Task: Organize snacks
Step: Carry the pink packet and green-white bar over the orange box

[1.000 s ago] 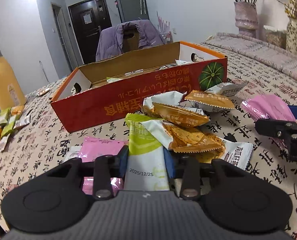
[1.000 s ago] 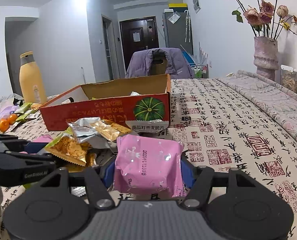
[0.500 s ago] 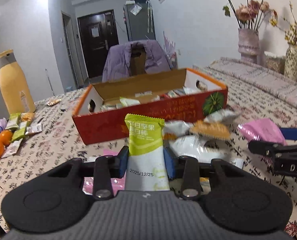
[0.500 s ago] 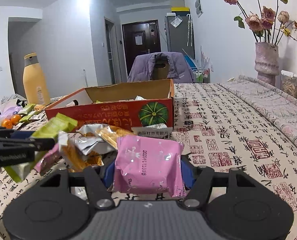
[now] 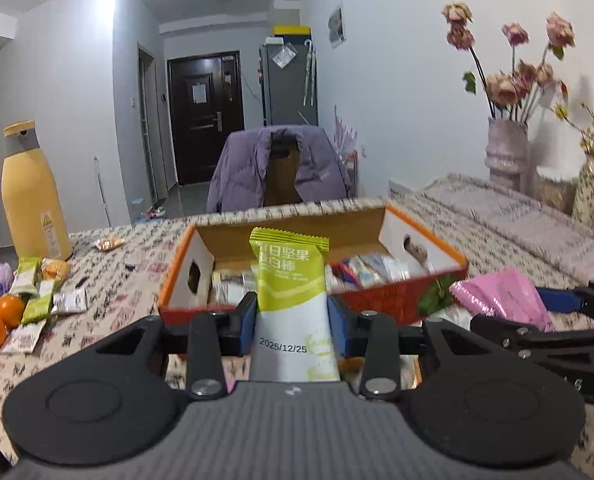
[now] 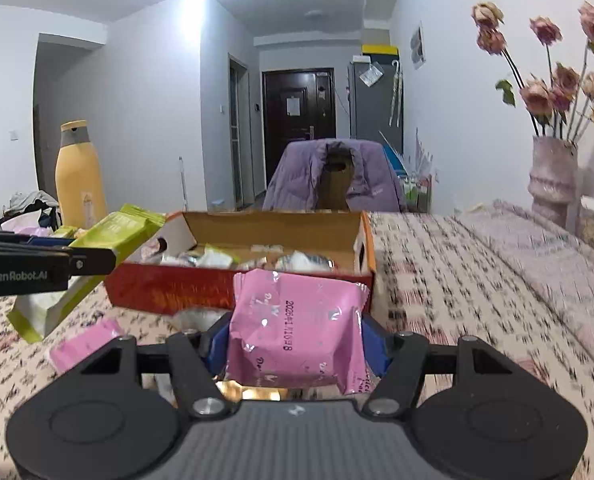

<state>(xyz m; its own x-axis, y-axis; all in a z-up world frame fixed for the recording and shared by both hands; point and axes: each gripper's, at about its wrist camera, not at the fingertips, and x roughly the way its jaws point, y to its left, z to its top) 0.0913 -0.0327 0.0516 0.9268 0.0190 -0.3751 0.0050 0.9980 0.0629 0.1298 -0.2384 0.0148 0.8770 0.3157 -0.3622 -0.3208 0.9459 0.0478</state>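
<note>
left gripper (image 5: 292,320) pinches green bar (image 5: 291,280); right gripper (image 6: 297,344) clamps pink packet (image 6: 297,328), both tilted slightly downward

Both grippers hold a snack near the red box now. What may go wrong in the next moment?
The left gripper and right gripper are side by side heading for one red box, so they might collide. The green bar is pinched low and could tip. The pink packet is slippery foil and might slide out.
</note>
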